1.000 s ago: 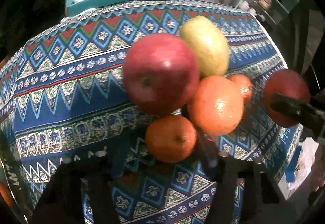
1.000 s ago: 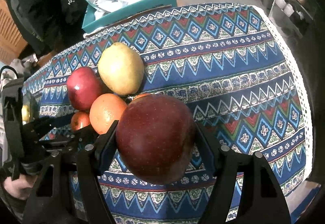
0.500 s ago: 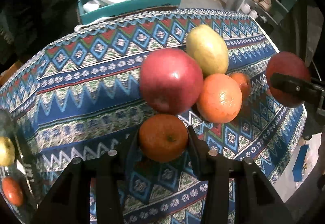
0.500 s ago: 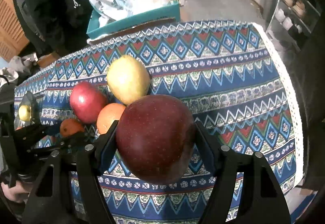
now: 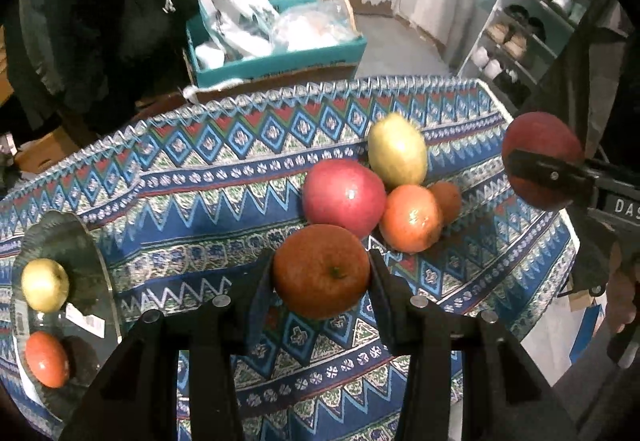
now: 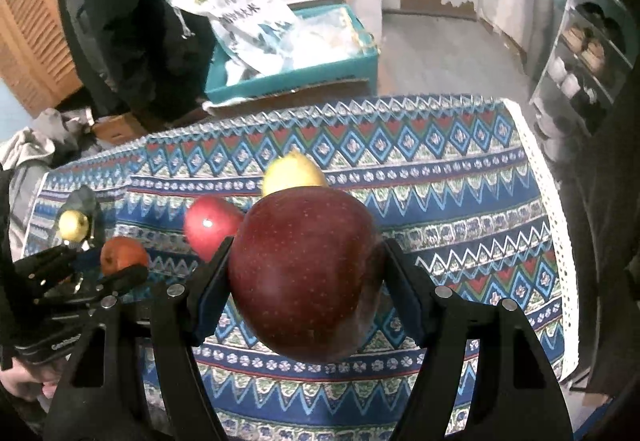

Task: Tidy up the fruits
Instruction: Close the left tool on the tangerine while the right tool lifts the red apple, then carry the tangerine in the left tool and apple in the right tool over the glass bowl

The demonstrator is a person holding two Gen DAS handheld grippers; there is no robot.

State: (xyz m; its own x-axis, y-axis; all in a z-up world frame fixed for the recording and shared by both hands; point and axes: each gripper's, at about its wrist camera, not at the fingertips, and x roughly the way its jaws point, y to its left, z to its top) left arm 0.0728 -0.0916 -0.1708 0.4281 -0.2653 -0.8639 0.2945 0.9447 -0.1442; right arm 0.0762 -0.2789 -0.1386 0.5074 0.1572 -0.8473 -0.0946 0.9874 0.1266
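My left gripper (image 5: 320, 273) is shut on a small orange (image 5: 321, 270) and holds it above the patterned tablecloth (image 5: 200, 201). My right gripper (image 6: 304, 281) is shut on a big dark red apple (image 6: 304, 273), also lifted; the left wrist view shows that apple (image 5: 540, 157) at the far right. On the cloth lie a red apple (image 5: 344, 197), a yellow pear (image 5: 396, 149), an orange (image 5: 410, 219) and a smaller orange fruit (image 5: 448, 197) behind it. A glass plate (image 5: 84, 241) at the left carries a yellow apple (image 5: 45, 284) and a red-orange fruit (image 5: 46, 359).
Beyond the table's far edge stands a teal box (image 5: 280, 61) full of white bags. A shoe rack (image 5: 532, 41) stands at the back right. The cloth's right edge (image 6: 556, 241) drops off toward the floor. A person's hand (image 6: 20, 381) grips the left tool.
The left gripper closed on the small orange and lifted it off the cloth. The right gripper rose with the dark red apple. The glass plate came into view at the left.
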